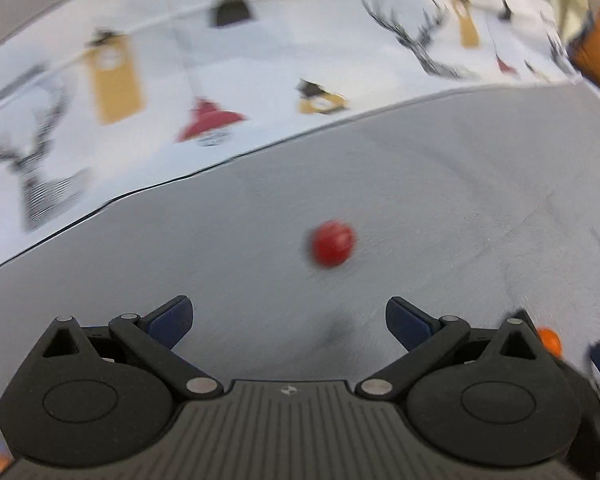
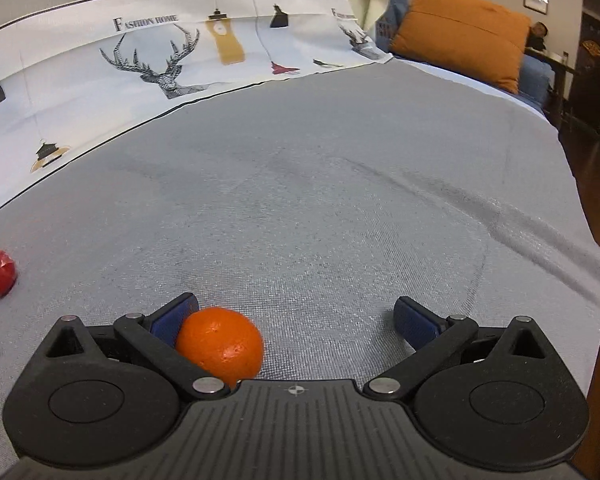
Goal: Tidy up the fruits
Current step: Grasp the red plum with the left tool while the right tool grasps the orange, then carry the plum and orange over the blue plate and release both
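Pick-up step: right gripper (image 2: 296, 316) fingers wide, orange (image 2: 220, 346) against left finger; left gripper (image 1: 288, 314) wide (blurred), near red fruit (image 1: 332, 243). Next: centre, close.

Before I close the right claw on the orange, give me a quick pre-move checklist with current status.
1. Right claw open: ok.
2. Orange between the fingers: ok, though it sits against the left finger, off centre.
3. Orange resting on the grey cloth: ok.
4. Left claw open and empty: ok.
5. Red fruit ahead of the left claw, not yet between its fingers: ok.
6. Container for the fruit: cannot tell, none in view.
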Available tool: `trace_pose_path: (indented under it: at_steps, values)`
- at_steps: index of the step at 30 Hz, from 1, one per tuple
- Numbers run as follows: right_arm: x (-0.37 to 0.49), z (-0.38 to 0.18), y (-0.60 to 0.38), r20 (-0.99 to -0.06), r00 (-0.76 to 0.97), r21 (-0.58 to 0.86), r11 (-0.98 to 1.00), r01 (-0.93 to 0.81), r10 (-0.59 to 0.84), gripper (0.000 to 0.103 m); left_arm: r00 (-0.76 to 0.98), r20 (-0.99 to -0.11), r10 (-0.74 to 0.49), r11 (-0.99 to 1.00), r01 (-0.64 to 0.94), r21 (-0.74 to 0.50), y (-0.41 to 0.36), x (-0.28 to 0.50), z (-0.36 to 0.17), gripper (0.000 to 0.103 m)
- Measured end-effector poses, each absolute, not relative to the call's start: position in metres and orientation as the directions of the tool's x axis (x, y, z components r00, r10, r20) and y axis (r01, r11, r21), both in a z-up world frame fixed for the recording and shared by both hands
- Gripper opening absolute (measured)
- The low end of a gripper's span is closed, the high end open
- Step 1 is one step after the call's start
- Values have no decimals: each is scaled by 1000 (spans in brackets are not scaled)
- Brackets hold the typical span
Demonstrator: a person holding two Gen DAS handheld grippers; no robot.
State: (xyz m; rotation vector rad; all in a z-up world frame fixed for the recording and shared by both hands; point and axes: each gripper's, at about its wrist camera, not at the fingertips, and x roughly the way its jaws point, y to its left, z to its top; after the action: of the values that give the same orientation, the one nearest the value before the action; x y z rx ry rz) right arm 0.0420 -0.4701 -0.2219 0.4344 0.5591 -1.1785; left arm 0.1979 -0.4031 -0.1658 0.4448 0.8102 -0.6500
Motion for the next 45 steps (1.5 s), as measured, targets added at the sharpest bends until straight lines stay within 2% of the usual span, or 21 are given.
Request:
trace_pose_path:
  at_steps: [4,6,8,9,10,11,13,14,15,18,24,27,30,35,40,45]
  values:
    - [45,-224,-464,-617,249,20,302,953,-747,102,517,-791,-326,718,680,148,-436,220,-190,103]
    - [46,-223,-459,-617,235,17,286,958,-751,102,484,-824,-295,738,664,125,-446,235,-198,102]
    - [47,-223,-448,-610,220,5,274,962,-761,102,458,-831,-316,757,650,70,-446,241,-199,92]
    - [48,-223,-445,-609,216,-2,273,962,-763,102,453,-824,-339,751,658,53,-446,241,-197,71]
    - [48,-223,-445,-612,220,0,278,960,-759,102,460,-815,-353,741,669,57,-447,239,-193,40]
    - [49,-222,-446,-618,230,11,285,958,-752,96,456,-812,-364,724,687,61,-450,236,-190,29]
    - [48,-217,-443,-613,280,40,325,945,-739,73,452,-807,-380,707,705,61,-451,233,-185,29]
    - [49,-214,-441,-600,319,55,361,931,-733,43,465,-793,-392,699,711,71,-450,231,-180,29]
    - [48,-212,-439,-590,347,68,383,921,-729,36,482,-785,-390,697,711,91,-447,229,-176,29]
    - [42,-206,-447,-588,417,159,406,900,-693,36,477,-792,-381,702,707,88,-428,219,-156,30]
    - [27,-180,-439,-516,506,181,489,853,-691,36,523,-792,-314,750,648,130,-343,170,-92,30]
    - [2,-162,-433,-597,559,306,480,822,-576,36,545,-796,-264,785,601,151,-283,141,-65,30]
    - [-34,-142,-404,-619,634,381,528,759,-465,36,574,-792,-207,810,554,190,-224,110,-50,30]
    - [-97,-109,-338,-604,728,402,664,631,-325,36,598,-794,-112,843,480,243,-143,60,-34,30]
    - [-138,-82,-280,-568,797,399,777,487,-207,36,594,-795,-120,887,424,183,-81,8,-21,30]
    - [-152,-56,-234,-501,855,326,886,329,-133,36,594,-795,-122,913,381,145,-35,-38,-21,30]
